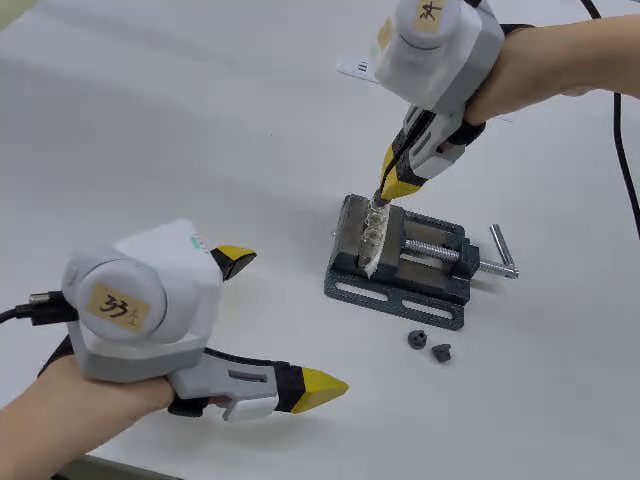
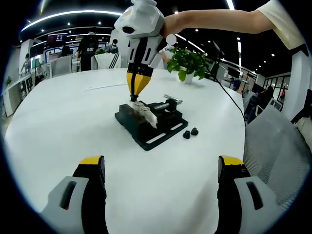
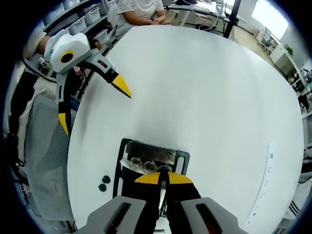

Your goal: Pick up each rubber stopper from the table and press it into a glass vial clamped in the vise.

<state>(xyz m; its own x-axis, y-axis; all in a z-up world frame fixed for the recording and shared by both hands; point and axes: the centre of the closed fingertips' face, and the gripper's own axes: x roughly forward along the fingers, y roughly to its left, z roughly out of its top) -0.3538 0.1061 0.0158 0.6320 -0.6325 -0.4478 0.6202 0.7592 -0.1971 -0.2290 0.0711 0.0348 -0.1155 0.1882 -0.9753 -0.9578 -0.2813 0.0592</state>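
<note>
A dark vise [image 1: 440,285] stands on the white table and clamps a row of clear glass vials [image 1: 371,238]. My right gripper [image 1: 388,197] points down onto the vial at the far end, jaws pinched on a small dark rubber stopper [image 3: 164,170] that is mostly hidden between the yellow tips. Two loose dark stoppers [image 1: 417,339] [image 1: 441,351] lie just in front of the vise. My left gripper [image 1: 280,325] hovers at the near left, open and holding nothing, aimed toward the vise [image 2: 146,134] from a distance. In the right gripper view two uncapped vials [image 3: 141,165] sit left of the tips.
The vise's screw handle [image 1: 503,250] sticks out to the right. A black cable [image 1: 625,150] runs along the right edge, and a paper slip [image 1: 355,68] lies behind the right gripper. A potted plant [image 2: 187,61] stands at the far side; a mesh chair [image 3: 44,146] stands beside the table.
</note>
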